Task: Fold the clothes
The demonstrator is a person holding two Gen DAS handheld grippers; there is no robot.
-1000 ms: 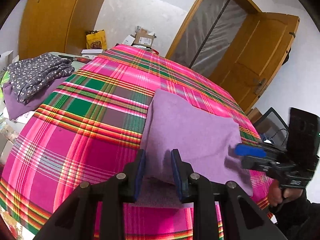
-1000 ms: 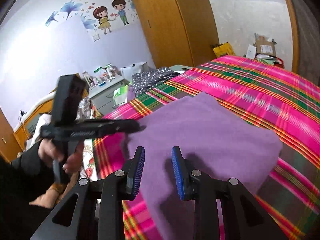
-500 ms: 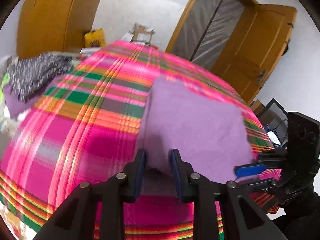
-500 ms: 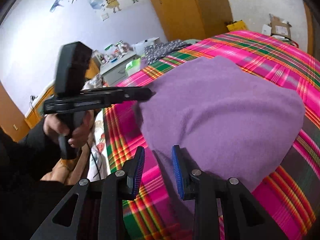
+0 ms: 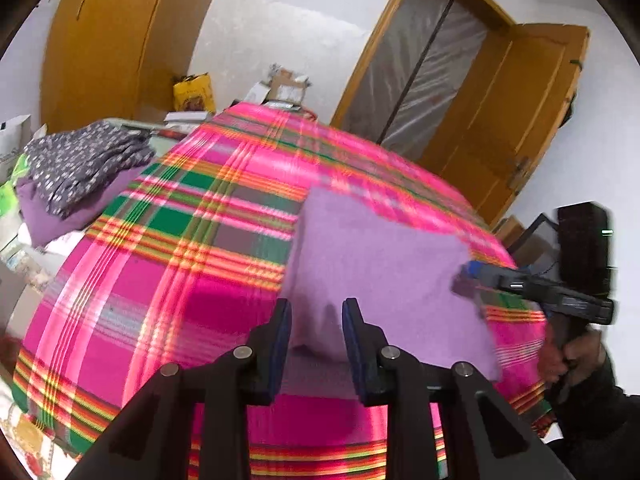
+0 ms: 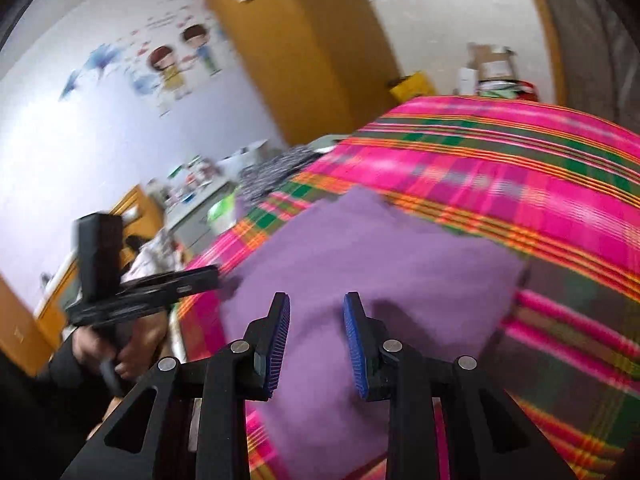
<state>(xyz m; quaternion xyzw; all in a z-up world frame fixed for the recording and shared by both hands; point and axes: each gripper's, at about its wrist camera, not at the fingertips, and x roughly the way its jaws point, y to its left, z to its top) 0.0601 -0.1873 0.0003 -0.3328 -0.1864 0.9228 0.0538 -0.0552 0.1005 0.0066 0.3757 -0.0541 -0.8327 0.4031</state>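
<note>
A folded purple garment (image 5: 384, 276) lies on the pink plaid bedspread (image 5: 168, 280), near its front edge. My left gripper (image 5: 316, 320) is open, its blue pads either side of the garment's near left corner. My right gripper (image 6: 316, 316) is open just above the garment (image 6: 372, 256). In the left wrist view the right gripper (image 5: 468, 270) sits at the garment's right corner. In the right wrist view the left gripper (image 6: 216, 276) sits at its left edge.
A dark spotted garment (image 5: 84, 160) lies on a purple one on a side table at the left. Wooden wardrobe (image 5: 104, 40) and open door (image 5: 516, 120) stand behind the bed. Boxes (image 5: 280, 84) sit at the bed's far end.
Both grippers have drawn back and lifted slightly from the garment. The garment lies flatter than half a second ago. Both views are blurred from motion.
</note>
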